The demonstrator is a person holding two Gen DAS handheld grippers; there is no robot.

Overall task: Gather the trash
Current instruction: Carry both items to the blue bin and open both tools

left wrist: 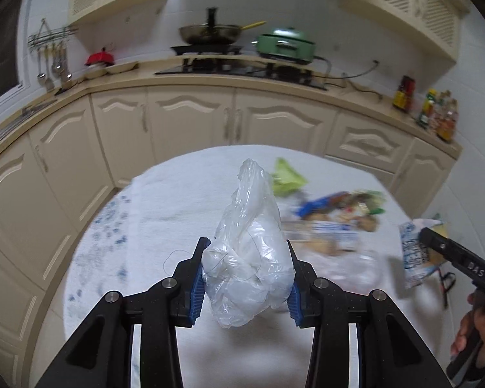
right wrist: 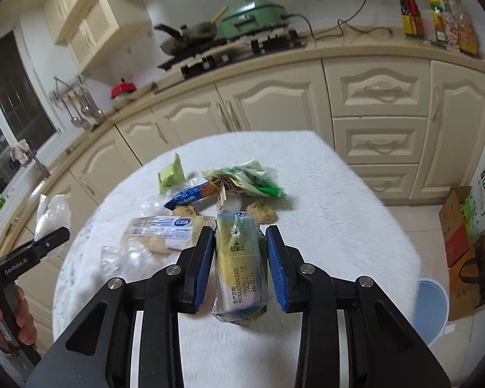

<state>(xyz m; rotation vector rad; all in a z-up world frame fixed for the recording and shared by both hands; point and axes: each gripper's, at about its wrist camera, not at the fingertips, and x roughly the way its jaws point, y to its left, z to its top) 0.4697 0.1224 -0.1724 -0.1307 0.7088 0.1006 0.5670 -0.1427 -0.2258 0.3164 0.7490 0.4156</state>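
A crumpled clear plastic bag (left wrist: 249, 258) is pinched between the blue pads of my left gripper (left wrist: 245, 271), above the white-clothed round table (left wrist: 165, 200). My right gripper (right wrist: 239, 258) is shut on a flattened blue and yellow drink carton (right wrist: 239, 268) with a printed date, held over the table (right wrist: 339, 226). The left wrist view shows that carton (left wrist: 417, 252) raised at the far right. In the right wrist view the bag (right wrist: 53, 213) and left gripper (right wrist: 48, 242) show at the left edge. Still on the cloth: a bread bag (right wrist: 165, 231), a blue wrapper (right wrist: 190, 195), a green packet (right wrist: 171, 174), a green-white wrapper (right wrist: 245, 181).
Two lumps of food (right wrist: 262, 211) and a clear plastic film (right wrist: 126, 258) also lie on the cloth. A pale blue bin (right wrist: 431, 310) stands on the floor to the table's right, beside cardboard boxes (right wrist: 459, 223). Cream cabinets (right wrist: 274, 100) and a counter with a stove run behind.
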